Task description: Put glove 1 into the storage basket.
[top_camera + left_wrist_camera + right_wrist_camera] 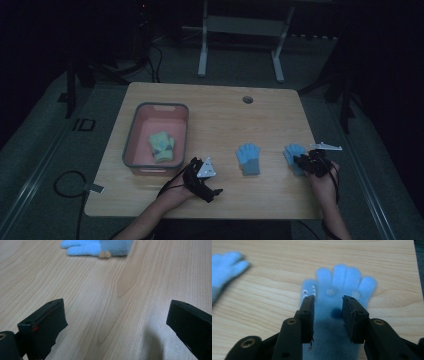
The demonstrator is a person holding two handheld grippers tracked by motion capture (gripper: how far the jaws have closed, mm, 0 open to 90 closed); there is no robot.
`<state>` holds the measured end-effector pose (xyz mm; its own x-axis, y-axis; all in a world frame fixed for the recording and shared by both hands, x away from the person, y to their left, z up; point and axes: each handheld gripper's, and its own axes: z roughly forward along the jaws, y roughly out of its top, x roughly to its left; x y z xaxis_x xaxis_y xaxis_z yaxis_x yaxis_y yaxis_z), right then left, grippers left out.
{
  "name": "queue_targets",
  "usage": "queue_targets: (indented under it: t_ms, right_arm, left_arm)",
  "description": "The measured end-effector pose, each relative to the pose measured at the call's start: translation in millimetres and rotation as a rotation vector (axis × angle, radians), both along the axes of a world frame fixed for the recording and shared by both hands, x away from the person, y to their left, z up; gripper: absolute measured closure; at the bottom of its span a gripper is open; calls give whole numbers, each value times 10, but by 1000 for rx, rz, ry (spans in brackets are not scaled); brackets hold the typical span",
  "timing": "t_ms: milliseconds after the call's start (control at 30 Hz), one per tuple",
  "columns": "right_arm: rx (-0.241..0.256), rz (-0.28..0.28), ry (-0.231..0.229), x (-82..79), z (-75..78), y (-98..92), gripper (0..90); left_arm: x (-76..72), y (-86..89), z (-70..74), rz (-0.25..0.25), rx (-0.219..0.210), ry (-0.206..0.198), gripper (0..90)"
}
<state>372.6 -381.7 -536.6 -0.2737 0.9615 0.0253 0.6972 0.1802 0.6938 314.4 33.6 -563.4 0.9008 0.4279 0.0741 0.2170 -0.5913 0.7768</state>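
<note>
Your surface: one light wooden table point(220, 107) with a round hole point(247, 99) near its far edge. On it you have a grey-rimmed pink bin point(134, 134) at left, one blue glove point(248, 158) mid-table, another blue glove point(291, 152) at right.

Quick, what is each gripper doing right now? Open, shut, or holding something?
Left gripper: open wide, holding nothing, over the bare wooden table.
Right gripper: partly closed around the light blue knitted glove; a firm grip cannot be told.

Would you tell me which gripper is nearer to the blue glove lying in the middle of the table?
Left. The left gripper sits just beside the middle blue glove; the right gripper is farther off, over the other blue glove.
</note>
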Motion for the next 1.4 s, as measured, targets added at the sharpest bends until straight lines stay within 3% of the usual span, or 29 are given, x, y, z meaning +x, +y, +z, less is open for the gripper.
queue_targets:
  t_ms: [267,433,500,567,633,667,700,933,1100,1400]
  right_arm:
    - [-37,-6,9,30,-76,-3,602]
    - [-33,-14,-3,22,-88,-2,603]
    - [-43,-24,-11,17,-97,11,654]
    - [-58,-37,-17,10,-100,24,772]
    - [-60,-45,-14,11,-96,26,772]
    - [-50,-61,-6,13,-84,31,840]
    - [-42,-67,-4,14,-76,36,848]
    - [-23,-75,-40,-32,133,116,861]
    - [-31,-49,-72,-79,334,268,862]
    - [18,2,-108,-132,577,510,863]
  left_arm:
    - [-4,-2,2,-5,8,-3,27]
    - [-2,1,3,-5,5,-1,27]
    - [-4,-2,2,-6,6,-4,27]
    - [-5,-4,1,-6,8,-3,27]
    - [-5,-4,1,-6,8,-3,27]
    - [-7,0,7,-8,9,-6,27]
    - [-6,2,6,-7,8,-5,27]
    - [-4,-1,4,-5,6,-3,27]
    - [-4,0,9,-7,10,-5,27]
    - [-8,2,12,-8,2,-6,27]
